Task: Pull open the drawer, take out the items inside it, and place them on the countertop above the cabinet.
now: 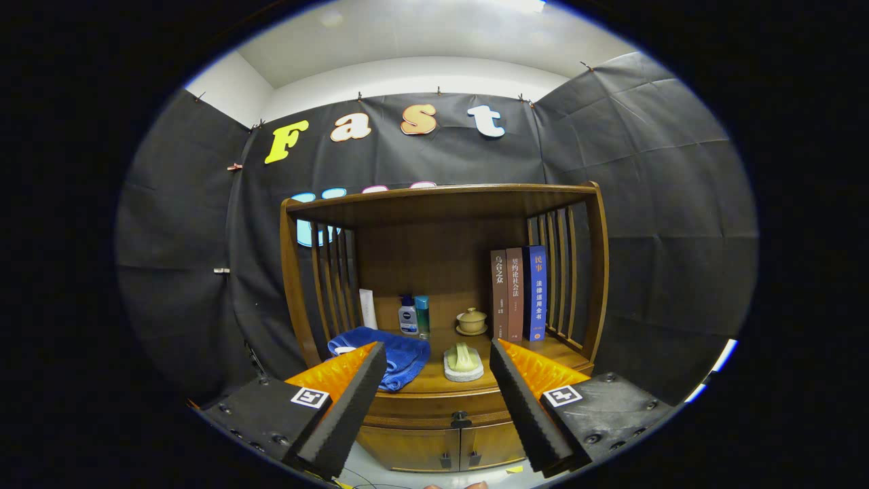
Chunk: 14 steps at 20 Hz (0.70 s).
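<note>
Drawer point(434, 406) lay low, centred ahead betw jaws | knob point(461, 420) nearer right finger | gripper point(434, 360) spread wide, holding nothing

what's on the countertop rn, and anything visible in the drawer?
On the countertop: blue towel, a brush on a white dish, two bottles, lidded cup, three books. The drawer is closed, so its contents are hidden. Gripper open, holding nothing.
</note>
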{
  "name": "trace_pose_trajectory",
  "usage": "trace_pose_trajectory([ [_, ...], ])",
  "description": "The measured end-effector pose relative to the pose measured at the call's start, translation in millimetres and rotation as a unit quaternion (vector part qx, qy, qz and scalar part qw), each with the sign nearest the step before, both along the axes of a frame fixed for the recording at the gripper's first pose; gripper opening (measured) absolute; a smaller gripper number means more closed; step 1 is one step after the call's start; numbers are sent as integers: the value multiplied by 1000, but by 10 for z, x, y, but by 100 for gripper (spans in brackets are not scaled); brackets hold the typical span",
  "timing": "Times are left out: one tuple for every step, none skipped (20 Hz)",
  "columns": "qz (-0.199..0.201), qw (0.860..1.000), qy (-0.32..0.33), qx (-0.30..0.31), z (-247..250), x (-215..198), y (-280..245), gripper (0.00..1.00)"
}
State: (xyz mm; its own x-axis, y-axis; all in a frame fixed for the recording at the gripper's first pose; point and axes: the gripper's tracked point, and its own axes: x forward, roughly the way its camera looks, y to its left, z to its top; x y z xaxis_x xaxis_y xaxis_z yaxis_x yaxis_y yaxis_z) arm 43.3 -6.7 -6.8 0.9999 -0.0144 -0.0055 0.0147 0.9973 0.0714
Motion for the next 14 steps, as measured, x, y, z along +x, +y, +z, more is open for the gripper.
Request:
trace_pose_trajectory([
  [-2,1000,-1,-1,2,0,-18,99],
  [-4,1000,-1,-3,7,-2,-22,99],
  [-4,1000,0,-4,7,-1,-28,99],
  [-4,1000,0,-7,2,1,-32,99],
  [-6,1000,-1,-10,7,-1,-33,99],
  [-8,1000,-3,-12,18,3,-47,99],
  [-7,1000,-5,-14,24,5,-35,99],
  [-5,1000,-3,-15,17,-6,-15,99],
  [-2,1000,-1,-16,10,-9,4,99],
  [0,1000,0,-15,13,-12,12,99],
  [0,1000,-1,-15,19,-13,14,99],
  [1,1000,-2,-16,30,-19,21,99],
  [1,1000,-4,-18,36,-13,26,99],
  [2,1000,-3,-19,41,-22,42,99],
])
